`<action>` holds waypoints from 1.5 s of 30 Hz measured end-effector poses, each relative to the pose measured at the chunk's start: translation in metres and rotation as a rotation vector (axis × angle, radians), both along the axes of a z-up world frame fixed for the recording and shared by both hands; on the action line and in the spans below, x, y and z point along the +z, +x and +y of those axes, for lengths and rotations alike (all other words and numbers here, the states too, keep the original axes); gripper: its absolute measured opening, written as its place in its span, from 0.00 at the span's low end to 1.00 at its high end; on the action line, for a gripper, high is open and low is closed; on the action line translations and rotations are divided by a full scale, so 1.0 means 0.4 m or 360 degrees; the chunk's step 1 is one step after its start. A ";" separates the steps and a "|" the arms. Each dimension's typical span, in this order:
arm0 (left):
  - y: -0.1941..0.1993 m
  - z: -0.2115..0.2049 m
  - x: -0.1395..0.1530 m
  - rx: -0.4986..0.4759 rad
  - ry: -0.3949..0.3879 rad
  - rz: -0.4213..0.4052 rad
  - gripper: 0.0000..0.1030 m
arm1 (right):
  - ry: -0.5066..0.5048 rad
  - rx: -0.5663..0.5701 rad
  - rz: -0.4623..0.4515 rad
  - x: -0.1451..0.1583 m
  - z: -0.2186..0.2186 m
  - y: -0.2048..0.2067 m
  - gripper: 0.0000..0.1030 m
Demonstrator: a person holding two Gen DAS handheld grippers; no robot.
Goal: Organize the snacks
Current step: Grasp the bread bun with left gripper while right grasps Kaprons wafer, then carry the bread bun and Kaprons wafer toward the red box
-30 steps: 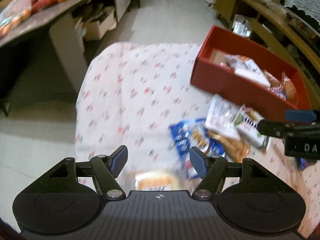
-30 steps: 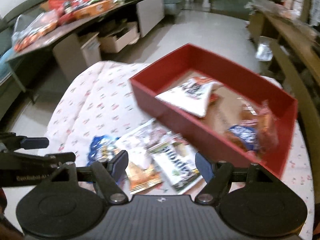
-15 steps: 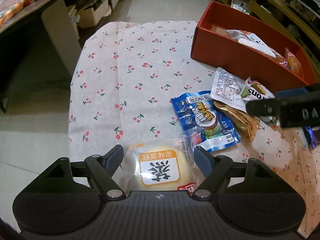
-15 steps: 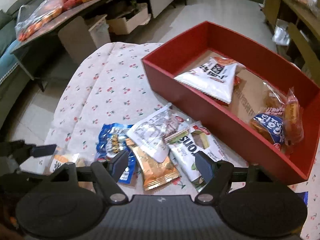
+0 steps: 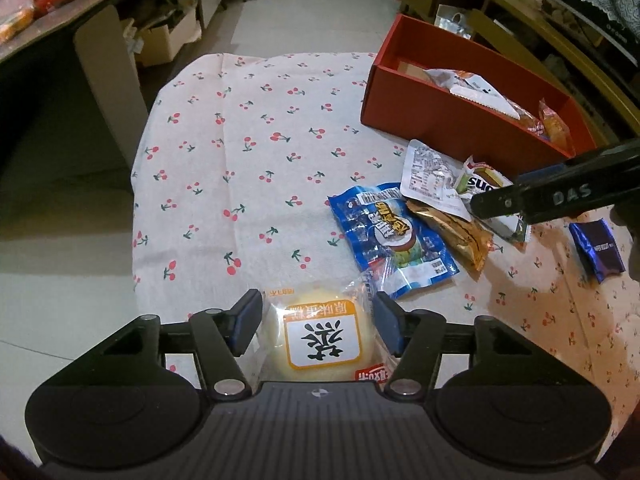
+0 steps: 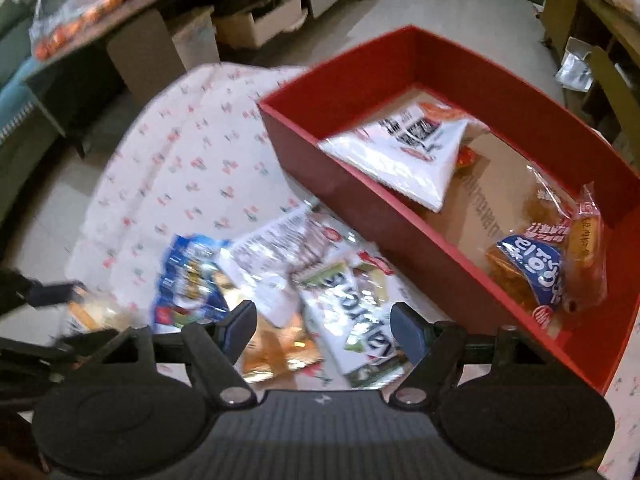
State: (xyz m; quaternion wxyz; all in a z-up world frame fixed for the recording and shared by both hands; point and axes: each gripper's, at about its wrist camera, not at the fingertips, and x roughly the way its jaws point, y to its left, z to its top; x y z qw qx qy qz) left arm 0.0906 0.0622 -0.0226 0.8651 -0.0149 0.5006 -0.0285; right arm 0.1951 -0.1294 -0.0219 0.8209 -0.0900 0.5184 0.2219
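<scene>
A pale round bun in a clear packet (image 5: 320, 336) lies on the cherry-print cloth (image 5: 240, 152) near its front edge. My left gripper (image 5: 316, 320) straddles it; its jaws are closing and both pads press the wrapper's sides. My right gripper (image 6: 324, 326) hangs open just above a pile of snacks: a green packet (image 6: 356, 312), a golden-orange one (image 6: 276, 348), a white-silver one (image 6: 288, 248) and a blue one (image 6: 192, 284). The red box (image 6: 360, 208) behind the pile holds a white triangular bag (image 6: 400, 152) and wrapped pastries (image 6: 544, 264).
A small dark blue packet (image 5: 598, 250) lies alone on the cloth at the right. The right gripper's finger (image 5: 552, 200) crosses the left wrist view above the pile. A long table (image 5: 60, 12) with more snacks stands at the left, and wooden shelving (image 5: 540, 28) at the right.
The left jaws widened around the bun packet, then narrowed onto it. The right gripper sank and came closer to the snack pile, its jaws staying wide.
</scene>
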 end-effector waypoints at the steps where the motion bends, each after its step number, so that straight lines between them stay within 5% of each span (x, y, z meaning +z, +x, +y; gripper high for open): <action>1: 0.001 -0.002 -0.001 -0.0004 0.0010 0.0000 0.68 | -0.0026 0.0009 0.0008 -0.012 0.000 0.006 0.87; 13: 0.024 -0.007 -0.023 0.0007 0.0017 0.0033 0.78 | -0.0075 0.0022 -0.0033 -0.033 -0.014 0.003 0.90; 19: 0.018 -0.011 -0.021 -0.0010 0.0007 0.0042 0.78 | 0.0086 0.0068 0.0153 -0.014 -0.030 -0.087 0.89; 24: 0.014 -0.011 -0.016 0.0003 -0.0006 0.0036 0.78 | -0.0008 -0.0117 0.0035 0.001 -0.039 -0.069 0.89; 31: 0.027 -0.020 -0.025 0.0020 0.0021 0.0041 0.82 | -0.0032 -0.0287 0.0074 -0.050 -0.015 -0.018 0.89; 33: 0.028 -0.024 -0.027 0.0005 0.0039 0.0040 0.83 | -0.0042 -0.0270 0.0063 -0.048 -0.013 -0.019 0.83; 34: 0.027 -0.022 -0.029 0.0004 0.0035 0.0045 0.83 | -0.0048 -0.0272 0.0064 -0.047 -0.015 -0.023 0.72; 45: -0.014 -0.011 0.003 0.0013 -0.0005 -0.0007 0.67 | -0.0056 -0.0206 -0.0003 -0.014 -0.047 -0.124 0.71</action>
